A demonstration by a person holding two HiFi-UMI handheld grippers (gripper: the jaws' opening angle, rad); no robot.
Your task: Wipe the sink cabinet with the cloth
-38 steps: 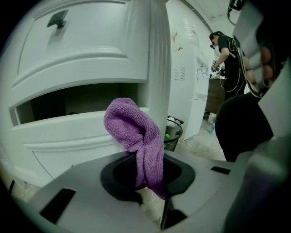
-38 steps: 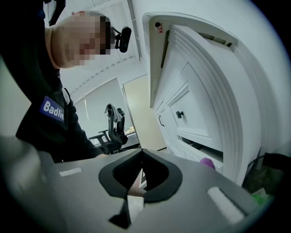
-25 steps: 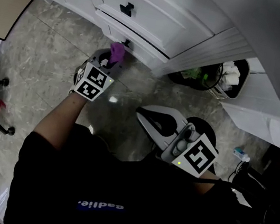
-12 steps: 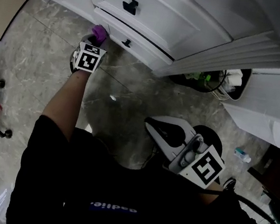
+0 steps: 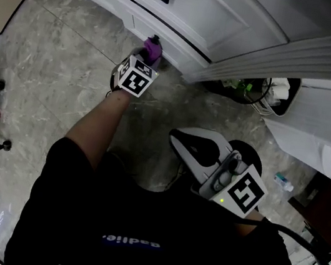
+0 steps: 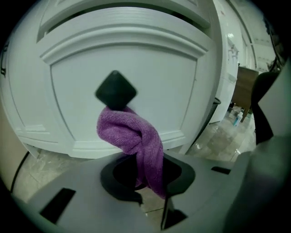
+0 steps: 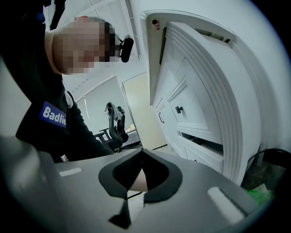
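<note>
Left tool (image 6: pixel 145 178) is clenched on the purple cloth (image 6: pixel 136 136). The cloth sticks out past the tip in a twisted bunch, so the soft part meets the wood first and the hard tool does not scratch it. The top of the bunch sits right under the black knob (image 6: pixel 116 90) on the white cabinet (image 6: pixel 150 68). It looks to be touching the drawer front there. I think the wiping is under way on this low drawer, at the spot just below the knob. The arm reaches down and forward because the knob is low, close to the floor (image 5: pixel 50 64).

The right tool (image 5: pixel 181 140) is well away from the knob, back near the person's body. Its jaws are closed together with nothing in them. It has no job right now, so it is held out of the way.

Next, the cloth may need to go around the knob, not over it, or it could snag.
</note>
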